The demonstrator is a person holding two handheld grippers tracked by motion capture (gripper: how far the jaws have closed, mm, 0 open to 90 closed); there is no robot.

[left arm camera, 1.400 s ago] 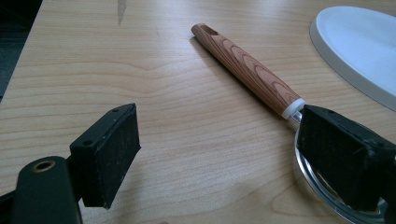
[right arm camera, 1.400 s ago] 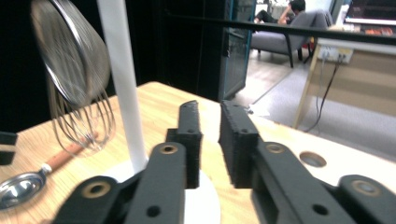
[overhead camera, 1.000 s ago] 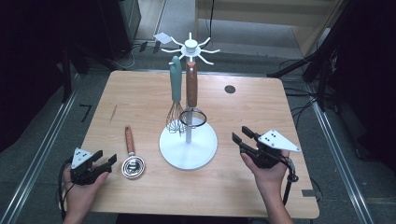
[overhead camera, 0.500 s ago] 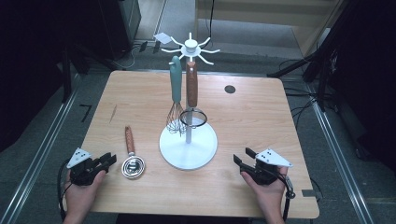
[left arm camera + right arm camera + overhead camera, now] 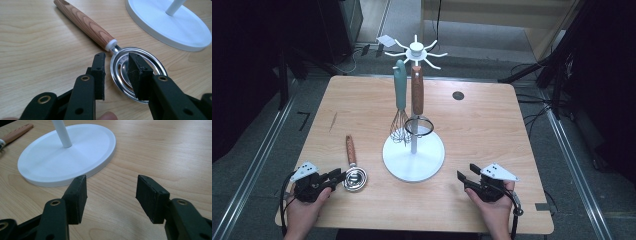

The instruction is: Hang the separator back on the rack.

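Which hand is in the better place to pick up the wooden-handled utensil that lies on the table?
Left: its tongs straddle the utensil's metal ring. The right tongs are open over bare table, beside the white stand.

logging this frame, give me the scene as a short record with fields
stand: white utensil stand at table centre
hanging: teal-handled whisk and wooden-handled utensil
loose item: wooden-handled strainer lying flat left of the stand
left tongs: straddling one side of the strainer's metal ring, not pressing, jaws just closed in
right tongs: open, nothing between them, near the stand's base
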